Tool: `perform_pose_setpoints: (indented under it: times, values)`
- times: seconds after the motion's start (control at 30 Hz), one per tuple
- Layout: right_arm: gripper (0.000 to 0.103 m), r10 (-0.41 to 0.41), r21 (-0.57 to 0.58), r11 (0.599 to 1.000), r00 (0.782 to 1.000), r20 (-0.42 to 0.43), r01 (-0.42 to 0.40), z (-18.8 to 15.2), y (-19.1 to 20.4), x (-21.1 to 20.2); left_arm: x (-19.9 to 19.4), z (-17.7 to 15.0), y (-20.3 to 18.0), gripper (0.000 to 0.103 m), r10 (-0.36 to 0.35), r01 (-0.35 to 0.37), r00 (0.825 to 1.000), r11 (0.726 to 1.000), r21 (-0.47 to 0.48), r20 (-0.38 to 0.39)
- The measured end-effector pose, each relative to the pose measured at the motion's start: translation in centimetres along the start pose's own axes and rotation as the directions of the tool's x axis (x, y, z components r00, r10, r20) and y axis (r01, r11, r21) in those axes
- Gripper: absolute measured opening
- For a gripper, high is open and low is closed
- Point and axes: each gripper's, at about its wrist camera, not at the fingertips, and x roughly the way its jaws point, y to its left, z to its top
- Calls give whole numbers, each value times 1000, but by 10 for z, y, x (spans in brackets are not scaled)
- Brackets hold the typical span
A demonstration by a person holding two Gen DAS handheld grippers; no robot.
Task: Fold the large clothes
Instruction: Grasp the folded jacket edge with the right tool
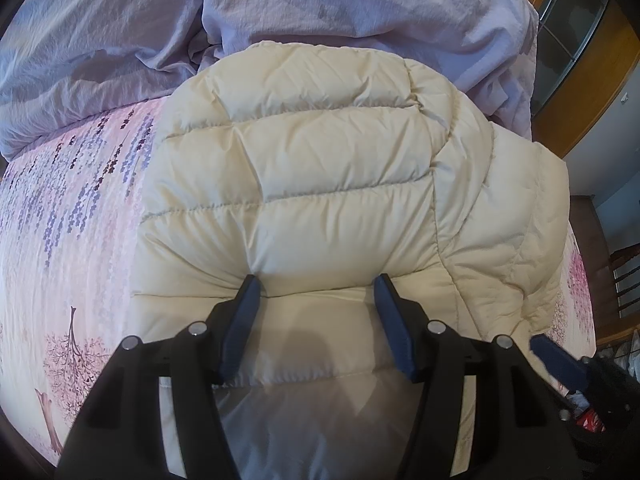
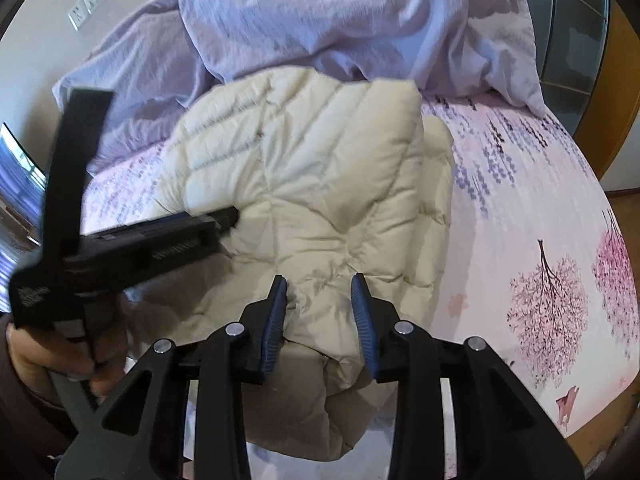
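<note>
Both black hand-held grippers with blue pads hover over the puffy cream quilted down jacket (image 1: pixel 320 168) folded on the pink floral bed sheet (image 2: pixel 520 200): left hand-held gripper (image 1: pixel 316 280) open, right hand-held gripper (image 2: pixel 319 280) pinching a jacket fold.

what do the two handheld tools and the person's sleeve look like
Both are black plastic frames with silver round pivot bolts. The left tool and right tool each carry two dark blue fingers with ribbed pads. Small white lettering marks the left tool's body in the right wrist view. A dark brown sleeve covers the wrist.
</note>
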Motion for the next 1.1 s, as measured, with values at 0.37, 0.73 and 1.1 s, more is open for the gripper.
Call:
perform_pose_setpoints:
  times: [0.37,0.73,1.1]
  values:
    - [34,-56,-13,998,997,-59,55,-9,-5,21,-18,7,1,59,-32,31,999,999,6,28]
    - [34,-53,25,998,995,-88,55,-13,-15,30,-31,35,8,59,72,-87,987,992,95,146]
    - [35,-49,58,997,994,-93,54,-13,-18,32,1,33,11,63,145,-162,981,978,133,125]
